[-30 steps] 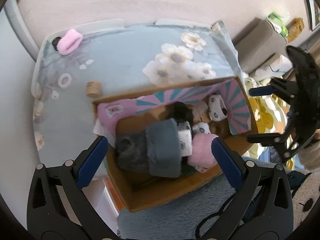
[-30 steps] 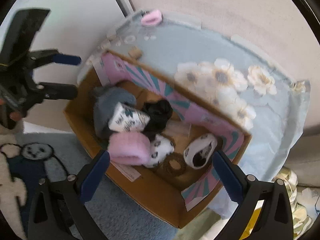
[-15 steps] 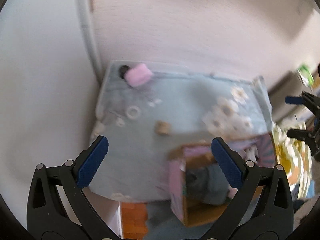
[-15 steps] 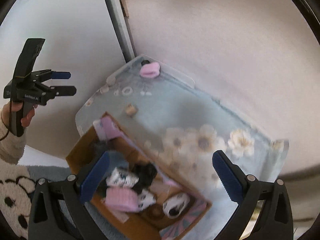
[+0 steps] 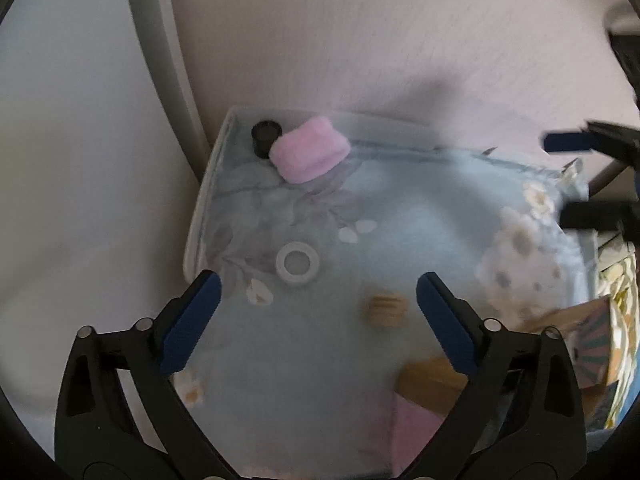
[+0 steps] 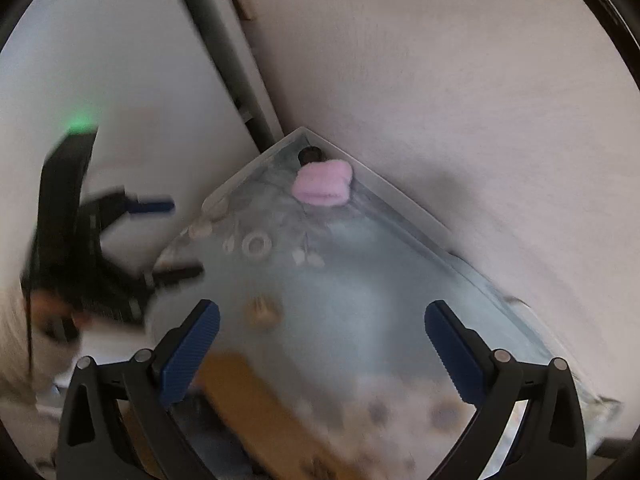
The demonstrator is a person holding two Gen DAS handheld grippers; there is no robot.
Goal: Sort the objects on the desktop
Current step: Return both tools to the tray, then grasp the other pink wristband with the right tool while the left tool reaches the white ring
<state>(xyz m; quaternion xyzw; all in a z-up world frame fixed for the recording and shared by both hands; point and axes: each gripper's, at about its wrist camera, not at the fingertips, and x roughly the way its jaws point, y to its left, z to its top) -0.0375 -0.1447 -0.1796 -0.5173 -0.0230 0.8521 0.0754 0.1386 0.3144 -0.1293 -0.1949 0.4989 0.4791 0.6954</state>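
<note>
Both hand-held grippers hang empty over the desk (image 5: 420, 216), the left hand-held gripper (image 5: 316, 300) wide but closing, the right hand-held gripper (image 6: 322, 328) spread wide. A pink roll (image 5: 309, 155) lies upper centre beside a black cap (image 5: 265, 136); a white ring (image 5: 297, 263) and wooden spool (image 5: 385, 310) sit mid-frame, the box (image 5: 436, 380) lower right.

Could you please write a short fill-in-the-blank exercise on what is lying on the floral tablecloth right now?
1. The folded fluffy cloth in the far corner is ____ in colour.
2. The small black cylinder lies right beside the ____ cloth.
3. The flat ring on the floral tablecloth is ____ in colour.
4. The small wooden spool lies between the ring and the ____ box.

Missing words: pink; pink; white; cardboard
</note>
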